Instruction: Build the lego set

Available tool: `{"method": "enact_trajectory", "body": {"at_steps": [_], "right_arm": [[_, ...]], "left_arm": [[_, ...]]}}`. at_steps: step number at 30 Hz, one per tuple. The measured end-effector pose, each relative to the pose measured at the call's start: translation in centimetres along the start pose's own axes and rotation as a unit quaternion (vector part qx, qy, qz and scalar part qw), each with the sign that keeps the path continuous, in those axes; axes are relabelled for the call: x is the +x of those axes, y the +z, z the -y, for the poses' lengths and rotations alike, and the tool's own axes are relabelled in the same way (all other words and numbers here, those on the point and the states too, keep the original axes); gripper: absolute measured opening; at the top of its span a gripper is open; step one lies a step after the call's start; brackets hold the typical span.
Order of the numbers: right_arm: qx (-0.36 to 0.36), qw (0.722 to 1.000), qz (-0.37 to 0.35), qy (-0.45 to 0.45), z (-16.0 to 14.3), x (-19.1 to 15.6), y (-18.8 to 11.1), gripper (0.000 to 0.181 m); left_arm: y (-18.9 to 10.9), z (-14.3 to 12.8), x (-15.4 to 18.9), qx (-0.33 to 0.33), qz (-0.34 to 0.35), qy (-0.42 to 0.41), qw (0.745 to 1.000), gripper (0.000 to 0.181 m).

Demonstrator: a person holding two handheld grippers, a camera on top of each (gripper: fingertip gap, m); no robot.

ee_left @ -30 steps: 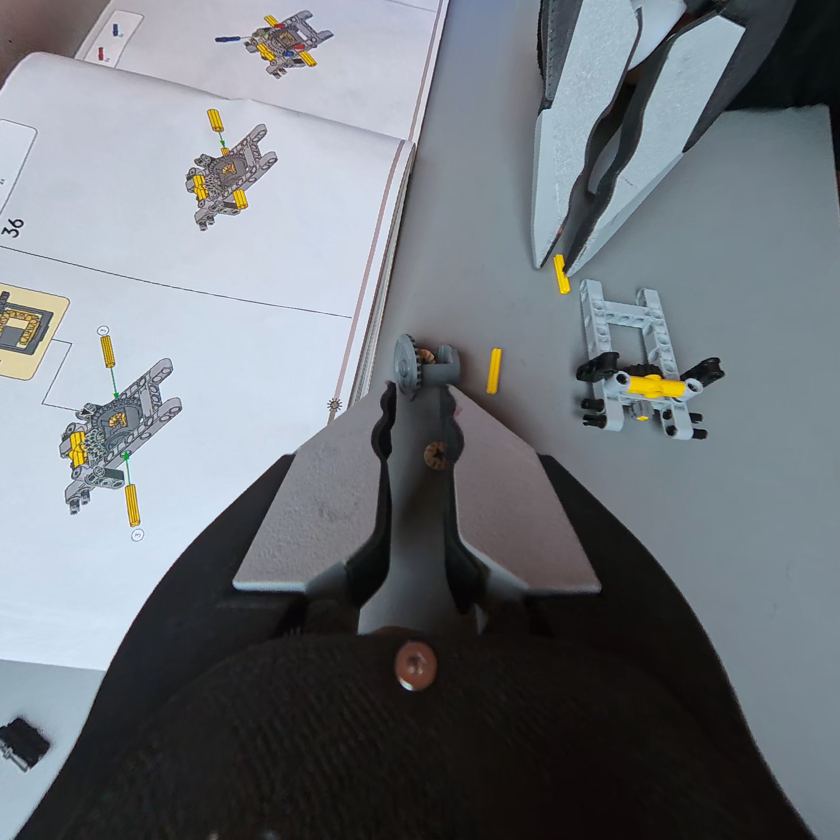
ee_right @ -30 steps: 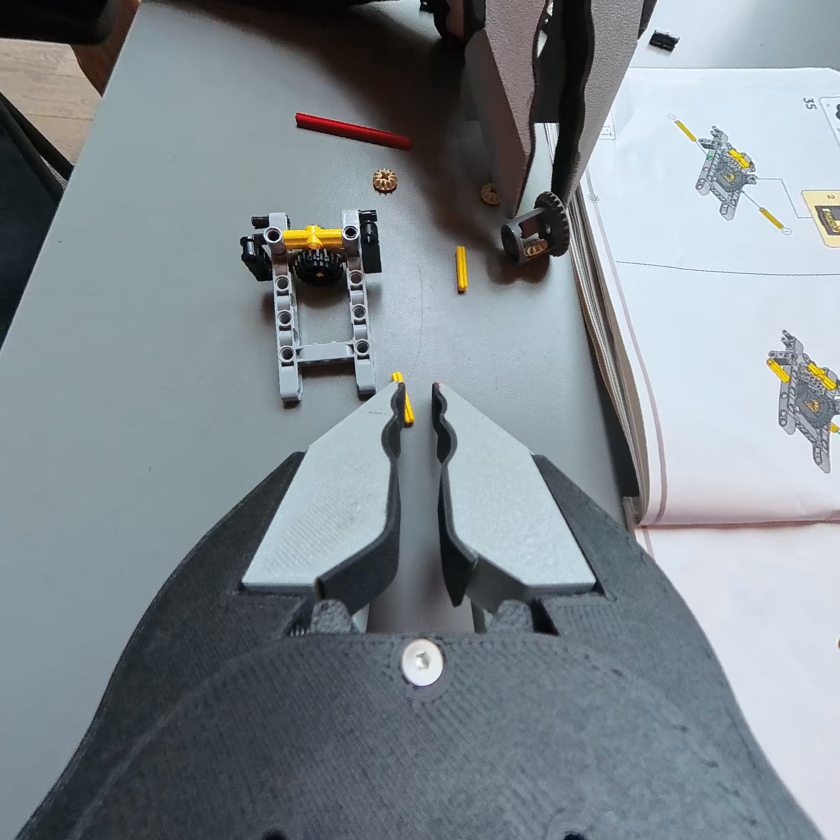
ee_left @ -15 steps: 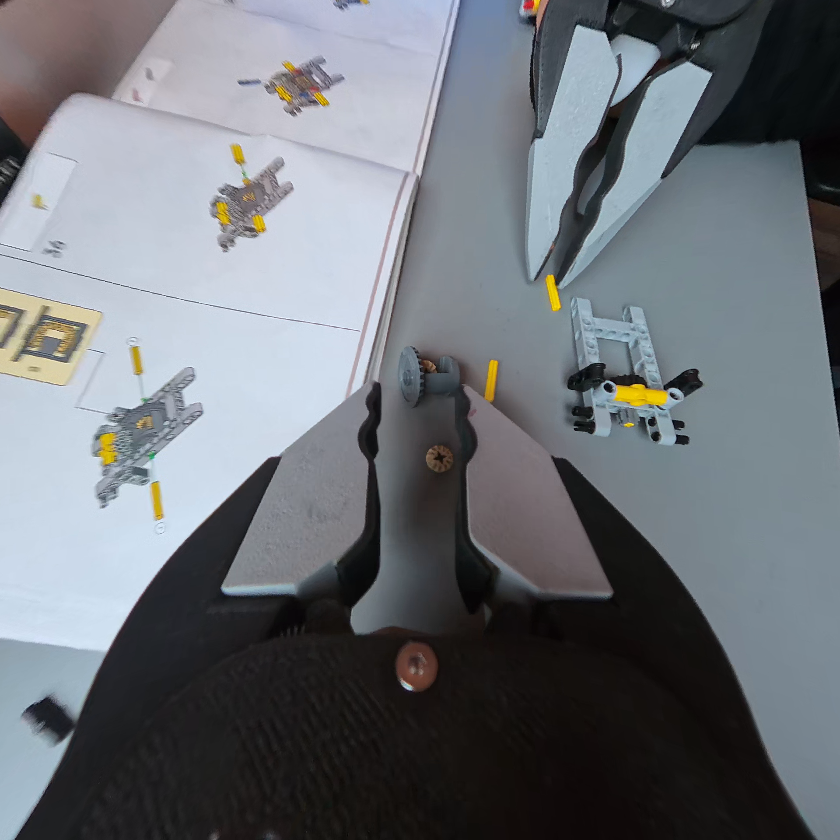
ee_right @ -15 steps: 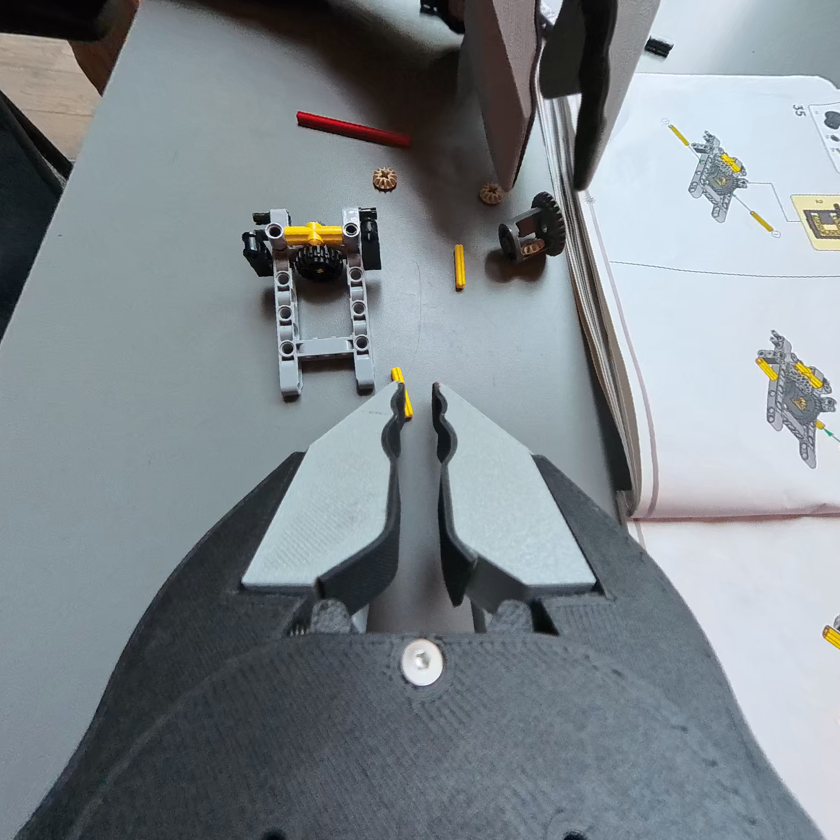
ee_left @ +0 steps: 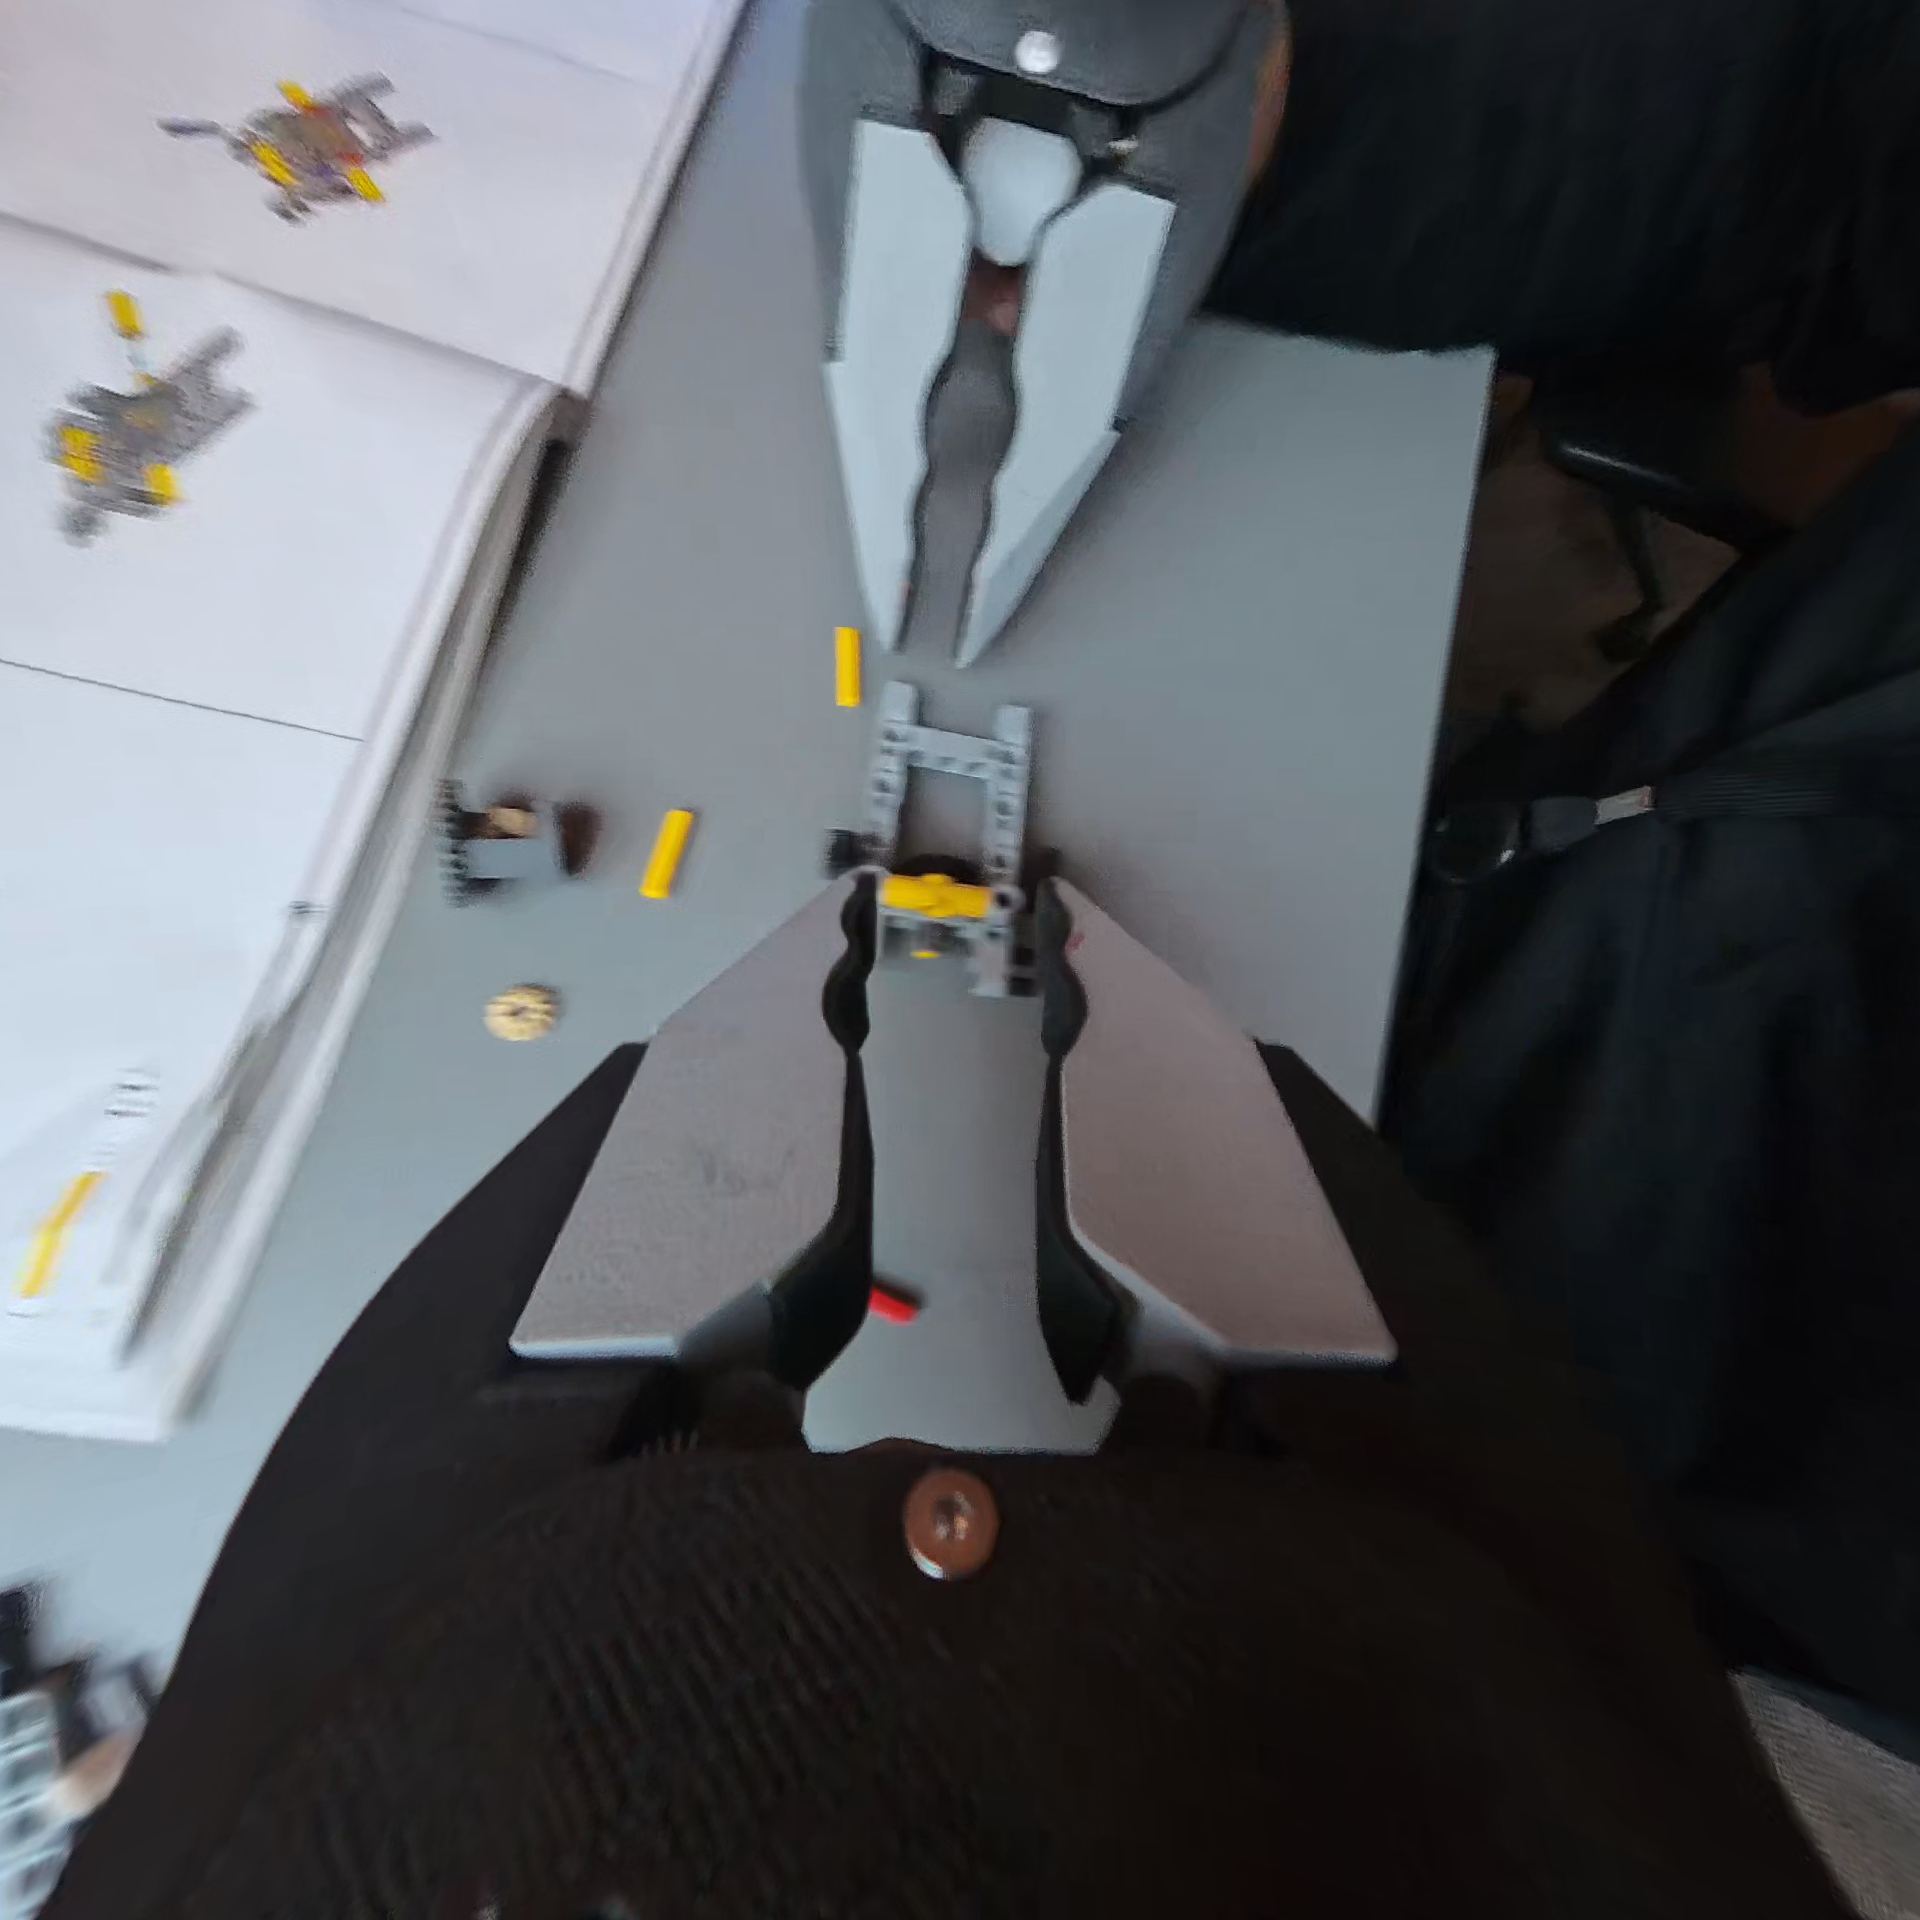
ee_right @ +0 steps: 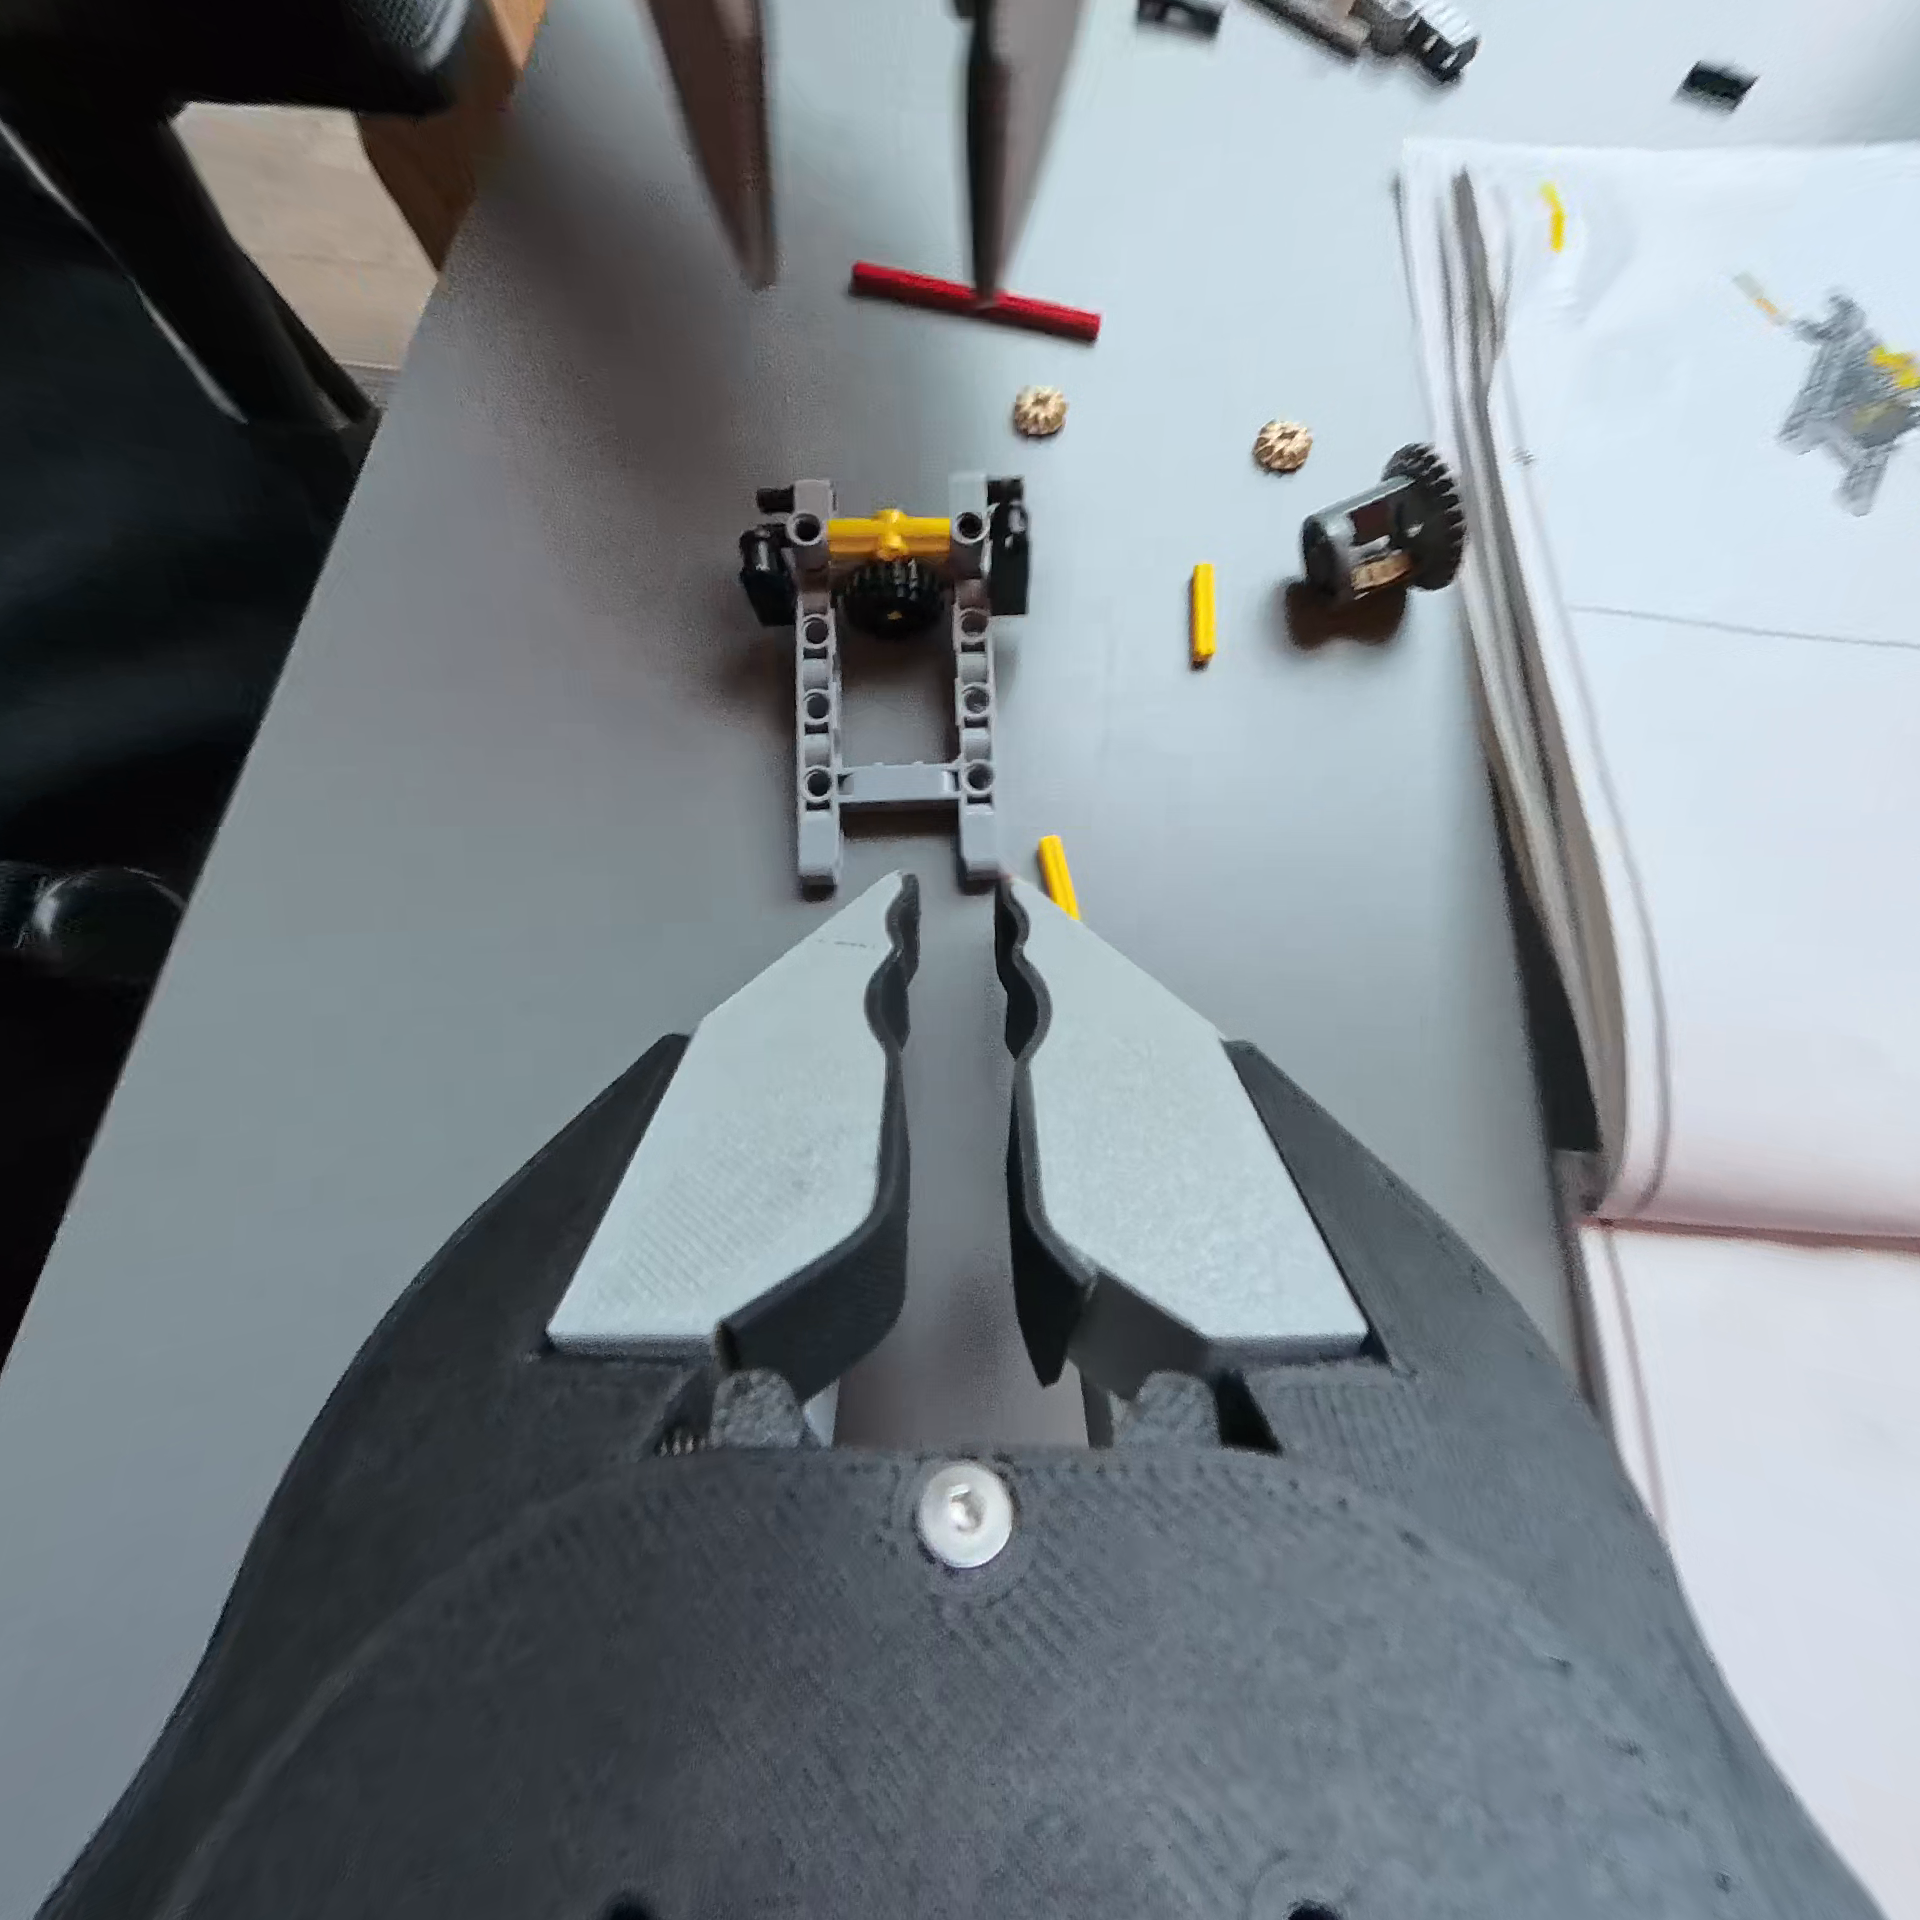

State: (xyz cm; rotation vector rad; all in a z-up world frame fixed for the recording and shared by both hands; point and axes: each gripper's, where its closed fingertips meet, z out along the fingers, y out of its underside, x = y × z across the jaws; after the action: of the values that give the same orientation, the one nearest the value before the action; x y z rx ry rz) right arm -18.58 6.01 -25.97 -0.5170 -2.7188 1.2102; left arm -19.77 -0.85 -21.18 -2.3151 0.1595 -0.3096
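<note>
Right gripper (ee_right: 951, 902) sits low on the grey table (ee_right: 520, 831), jaws a narrow gap apart and holding nothing, tips just short of the open end of the grey lego frame (ee_right: 894, 686). A yellow pin (ee_right: 1060, 875) lies right by its right finger. Past that there's another yellow pin (ee_right: 1203, 613), a dark gear housing (ee_right: 1377, 535), two tan gears and a red axle (ee_right: 975, 301). Left gripper (ee_left: 951, 909) comes in from the far end, jaws wide, straddling the frame's yellow-axle end (ee_left: 930, 899). The instruction booklet (ee_right: 1714, 727) hogs the right; the table edge is close on the left.
</note>
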Motion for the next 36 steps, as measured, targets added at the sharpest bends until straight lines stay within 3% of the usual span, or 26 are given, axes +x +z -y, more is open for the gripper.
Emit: {"method": "enact_trajectory", "body": {"at_steps": [3,6,13,19,24,28,33,36], "right_arm": [[-0.013,1.000,0.007,0.009,-0.4,-0.3,0.5,0.013],[-0.016,1.000,0.010,0.002,-0.3,-0.6,0.7,0.015],[0.008,0.994,0.104,-0.035,1.1,-5.5,1.1,0.010],[0.055,0.998,0.013,0.014,1.9,-1.5,-0.9,0.010],[0.010,0.997,-0.075,0.018,-0.5,2.2,-1.6,0.013],[-0.019,0.997,-0.070,0.015,-2.0,3.1,-1.2,0.013],[-0.010,1.000,-0.020,-0.004,-1.3,2.5,-0.3,0.016],[-0.004,1.000,-0.010,-0.013,-0.8,2.5,0.2,0.008]], "left_arm": [[1.1,-0.9,2.1,-0.010,0.010,-0.027,1.000,0.026],[1.6,-2.2,1.7,-0.016,0.062,-0.050,0.997,0.028],[1.5,-5.0,1.2,-0.019,0.123,-0.094,0.988,0.032],[1.1,-5.0,1.3,-0.001,0.128,-0.107,0.986,0.037],[2.6,-3.6,1.0,0.012,0.128,-0.109,0.986,0.066],[3.6,-3.0,0.4,0.007,0.118,-0.100,0.988,0.059],[3.7,-3.3,-0.5,-0.009,0.119,-0.083,0.989,0.055],[3.3,-3.9,-1.4,-0.016,0.124,-0.080,0.989,0.055]]}}
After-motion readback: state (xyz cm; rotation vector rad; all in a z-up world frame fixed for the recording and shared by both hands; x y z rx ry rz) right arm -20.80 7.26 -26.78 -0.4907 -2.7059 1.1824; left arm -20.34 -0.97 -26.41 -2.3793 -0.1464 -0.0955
